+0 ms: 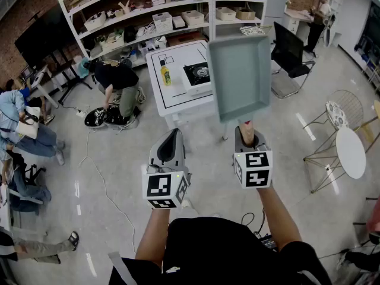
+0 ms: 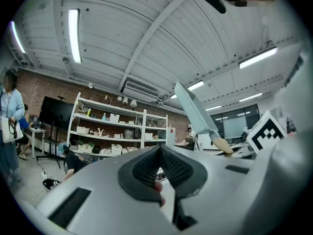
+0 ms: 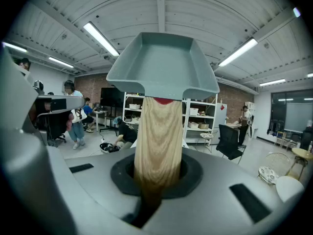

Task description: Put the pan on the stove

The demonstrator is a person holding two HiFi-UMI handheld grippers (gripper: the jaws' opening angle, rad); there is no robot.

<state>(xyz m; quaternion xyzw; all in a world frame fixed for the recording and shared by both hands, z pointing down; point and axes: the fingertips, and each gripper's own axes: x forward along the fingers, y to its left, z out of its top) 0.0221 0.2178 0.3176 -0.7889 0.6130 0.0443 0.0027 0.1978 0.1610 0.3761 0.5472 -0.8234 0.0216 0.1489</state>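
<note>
- A white table (image 1: 172,97) stands well ahead of both pairs of jaws and far below them, in front of open shelving.
- The pan (image 1: 240,76), a grey-blue rectangular one, is up in the air straight out beyond the right jaws. It is well apart from the table, and in the head view it covers the table's right edge.
- The stove (image 1: 199,75), black-topped, sits on the table far beyond the jaws, just left of the pan's near wall as seen from the head.
- The right gripper (image 3: 157,175) has its jaws closed tight on the pan's wooden handle (image 3: 157,131), which runs straight out from between them.
- The left gripper (image 2: 159,153) is level beside the right one, with its ribbed pads meeting at the tips and nothing between them.
- A yellow bottle (image 1: 165,75) stands on the table left of the stove, far ahead of the left jaws.
</note>
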